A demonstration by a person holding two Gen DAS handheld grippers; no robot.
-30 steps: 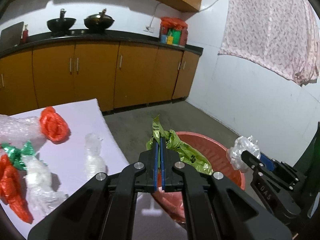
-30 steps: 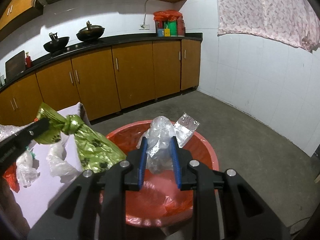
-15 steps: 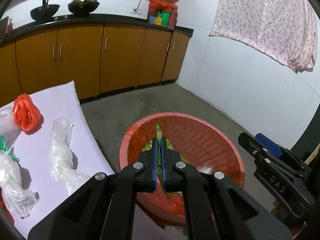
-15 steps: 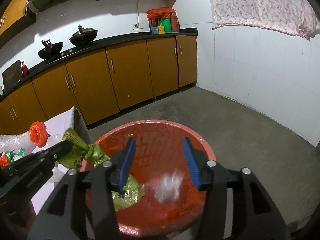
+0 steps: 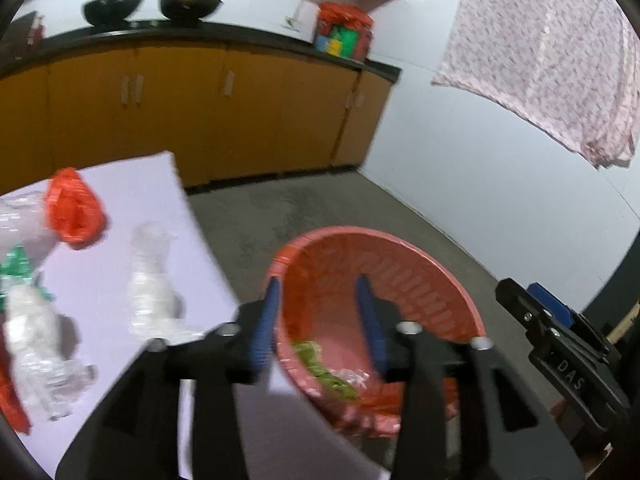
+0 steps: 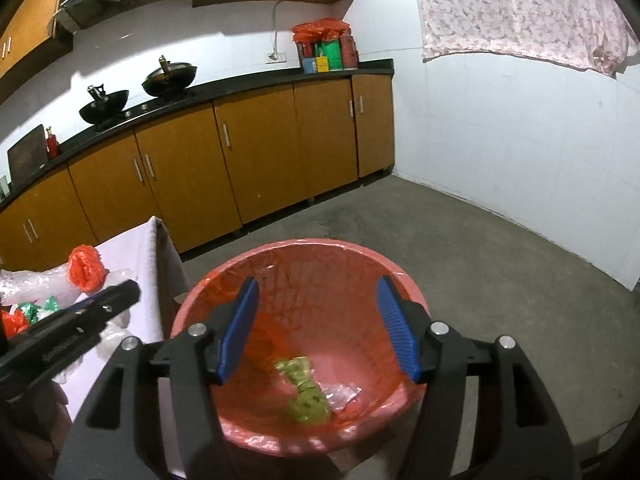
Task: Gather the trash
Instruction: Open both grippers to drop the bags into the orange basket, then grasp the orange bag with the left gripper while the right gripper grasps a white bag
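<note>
Open mouth of red basket [image 6: 298, 438] unobstructed from above, only green bag [image 6: 305, 398] low inside. Table [image 5: 132, 216] edge close beside its rim. Bare floor [image 6: 500, 264] beyond. Table surface crowded with clear wraps [image 5: 150, 280].

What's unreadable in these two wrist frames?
- Left wrist view: motion blur smears the clear plastic bags on the table; their count is unclear.
- Left wrist view: the left gripper body hides the red basin near rim.
- Right wrist view: the green bag in the basin is blurred; the clear wrapper beside it is too small to identify.
</note>
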